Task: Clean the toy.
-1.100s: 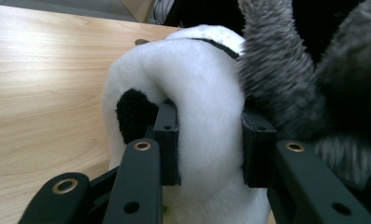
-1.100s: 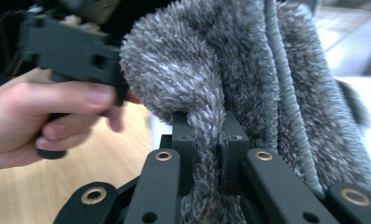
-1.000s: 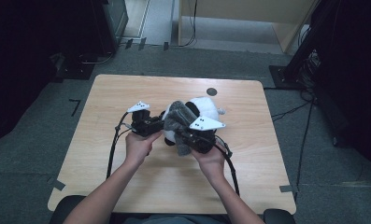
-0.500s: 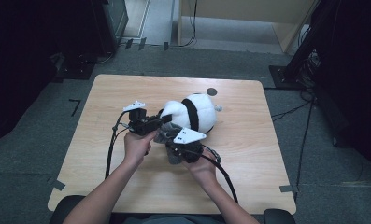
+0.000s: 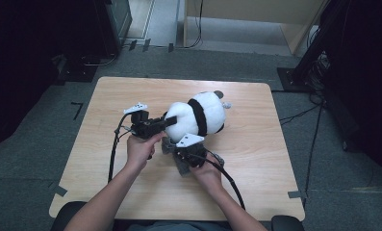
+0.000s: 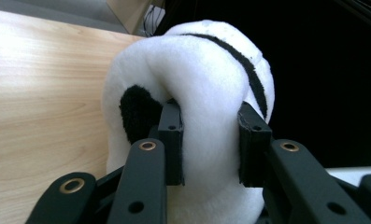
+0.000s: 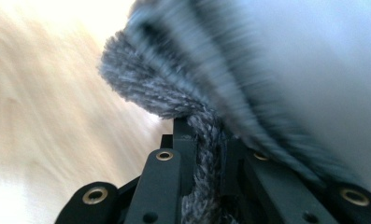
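A white plush panda point(image 5: 198, 115) with a black band lies on its side in the middle of the wooden table point(image 5: 261, 163). My left gripper point(image 5: 171, 121) reaches in from the left and is shut on a fold of the panda's white body point(image 6: 206, 70), its pads point(image 6: 171, 140) pressed deep into the plush. A grey knitted cloth point(image 5: 171, 147) lies bunched just in front of the panda, toward the person. My right gripper point(image 5: 180, 154) is shut on that grey knit point(image 7: 164, 88), a strand of which is pinched between the jaws point(image 7: 206, 140).
Cables trail from both grippers back over the table's near edge. Dark equipment racks stand on the floor at the left and right, and a pale wooden cabinet stands beyond the far edge. Tape marks the table's near corners.
My right gripper has dropped toward the person, drawing the grey knit off the panda. The panda's white body and black band now show bare. The left gripper has held still.
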`<state>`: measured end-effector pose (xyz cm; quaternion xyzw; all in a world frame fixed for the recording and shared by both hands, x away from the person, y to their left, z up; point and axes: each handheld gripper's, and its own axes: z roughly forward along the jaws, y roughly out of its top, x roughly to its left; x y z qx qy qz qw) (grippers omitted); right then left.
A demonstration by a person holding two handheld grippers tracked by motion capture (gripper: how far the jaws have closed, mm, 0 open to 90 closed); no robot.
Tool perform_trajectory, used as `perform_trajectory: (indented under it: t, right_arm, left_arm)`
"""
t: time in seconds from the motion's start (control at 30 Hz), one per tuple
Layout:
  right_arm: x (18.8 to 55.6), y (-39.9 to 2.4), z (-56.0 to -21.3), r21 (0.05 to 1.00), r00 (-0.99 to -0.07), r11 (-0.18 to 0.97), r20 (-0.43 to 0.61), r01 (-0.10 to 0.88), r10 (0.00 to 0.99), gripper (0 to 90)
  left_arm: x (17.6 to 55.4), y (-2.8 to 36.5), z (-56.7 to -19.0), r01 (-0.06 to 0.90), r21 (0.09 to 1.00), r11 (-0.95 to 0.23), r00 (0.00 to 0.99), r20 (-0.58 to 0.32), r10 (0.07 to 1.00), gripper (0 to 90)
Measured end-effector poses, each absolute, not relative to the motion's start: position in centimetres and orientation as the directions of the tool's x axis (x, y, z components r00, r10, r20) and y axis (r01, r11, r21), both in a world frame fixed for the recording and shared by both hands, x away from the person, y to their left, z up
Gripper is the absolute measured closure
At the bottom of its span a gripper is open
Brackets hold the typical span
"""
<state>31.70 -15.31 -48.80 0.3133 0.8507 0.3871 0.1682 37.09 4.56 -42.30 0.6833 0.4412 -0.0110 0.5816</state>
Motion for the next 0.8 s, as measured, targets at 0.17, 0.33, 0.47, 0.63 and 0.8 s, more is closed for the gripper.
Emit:
perform_trajectory:
  t: [0.17, 0.33, 0.47, 0.63, 0.8]
  right_arm:
    - [32.5, -17.5, -48.4, 0.758, -0.711, 0.473, -0.017, 0.449, 0.703, 82.2]
    - [33.0, -19.1, -47.8, 0.753, -0.678, 0.463, -0.03, 0.467, 0.734, 82.1]
    - [33.1, -20.6, -47.0, 0.761, -0.638, 0.439, -0.042, 0.478, 0.769, 82.1]
    - [33.6, -22.6, -46.1, 0.778, -0.603, 0.376, 0.005, 0.504, 0.798, 81.9]
    - [33.5, -24.0, -44.9, 0.814, -0.586, 0.33, 0.016, 0.479, 0.81, 81.8]
  left_arm:
    - [37.3, 5.1, -42.2, 0.612, 0.787, 0.085, 0.605, -0.534, 0.591, 69.1]
    - [37.4, 5.8, -42.1, 0.588, 0.804, 0.084, 0.606, -0.507, 0.613, 69.1]
    - [37.5, 6.3, -42.2, 0.581, 0.809, 0.092, 0.598, -0.5, 0.626, 69.1]
    - [37.7, 7.1, -42.2, 0.565, 0.82, 0.086, 0.588, -0.474, 0.655, 69.1]
    - [38.1, 8.3, -42.0, 0.559, 0.82, 0.124, 0.565, -0.486, 0.667, 69.1]
